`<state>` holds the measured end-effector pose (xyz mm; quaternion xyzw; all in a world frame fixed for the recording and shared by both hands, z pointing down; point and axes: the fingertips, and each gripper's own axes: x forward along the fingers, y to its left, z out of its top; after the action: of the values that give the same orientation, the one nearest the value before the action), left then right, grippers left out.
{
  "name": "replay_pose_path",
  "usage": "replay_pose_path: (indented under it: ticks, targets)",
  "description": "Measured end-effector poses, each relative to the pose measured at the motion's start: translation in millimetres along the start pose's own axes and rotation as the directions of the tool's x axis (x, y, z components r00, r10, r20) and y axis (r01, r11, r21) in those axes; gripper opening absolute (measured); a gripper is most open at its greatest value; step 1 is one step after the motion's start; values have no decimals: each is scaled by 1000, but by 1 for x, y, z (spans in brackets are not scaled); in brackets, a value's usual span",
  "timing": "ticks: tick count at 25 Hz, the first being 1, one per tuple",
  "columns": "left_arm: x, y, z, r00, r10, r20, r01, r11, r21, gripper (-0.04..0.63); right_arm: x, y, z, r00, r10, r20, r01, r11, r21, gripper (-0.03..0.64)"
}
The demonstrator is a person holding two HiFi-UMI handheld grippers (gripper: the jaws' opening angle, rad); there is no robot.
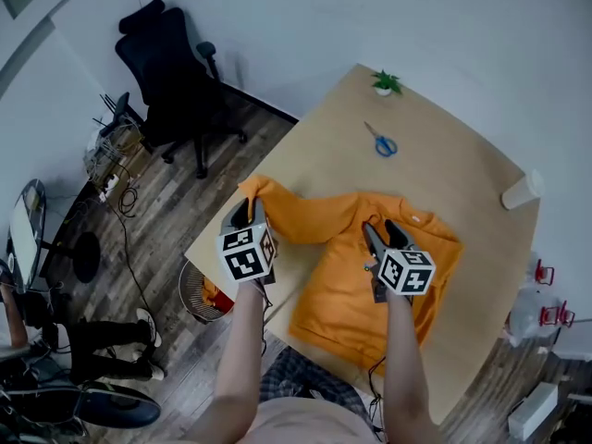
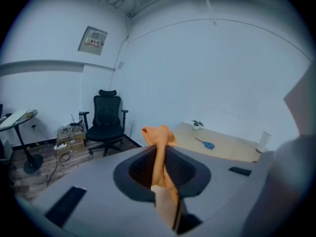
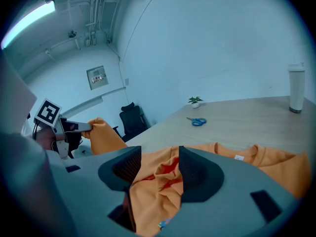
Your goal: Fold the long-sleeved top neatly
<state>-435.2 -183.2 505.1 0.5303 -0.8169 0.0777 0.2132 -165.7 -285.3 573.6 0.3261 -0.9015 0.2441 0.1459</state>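
Currently I'm pinching the sleeve [image 1: 310,218] in my left gripper [image 2: 159,152] and clamping the top [image 1: 365,308] mid-body in my right gripper [image 3: 160,169]; pulling unevenly, I'm risking dragging it askew.

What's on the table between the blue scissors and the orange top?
Nothing: bare tabletop between scissors and top, seen in the head view.
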Motion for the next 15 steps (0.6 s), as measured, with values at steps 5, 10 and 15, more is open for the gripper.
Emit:
replay_pose_path:
  ticks: [5, 10, 15]
  targets:
    - [6, -74, 17, 989, -146, 24, 144, 987, 70, 51, -26, -32, 1, 997, -74, 15, 74, 997, 30, 235]
    - [11, -156, 15, 959, -283, 13, 279, 951, 130, 51, -54, -65, -5, 988, -152, 12, 151, 987, 47, 235]
    - [12, -229, 7, 915, -403, -6, 398, 899, 182, 51, -87, -95, -9, 975, -222, 28, 219, 972, 80, 233]
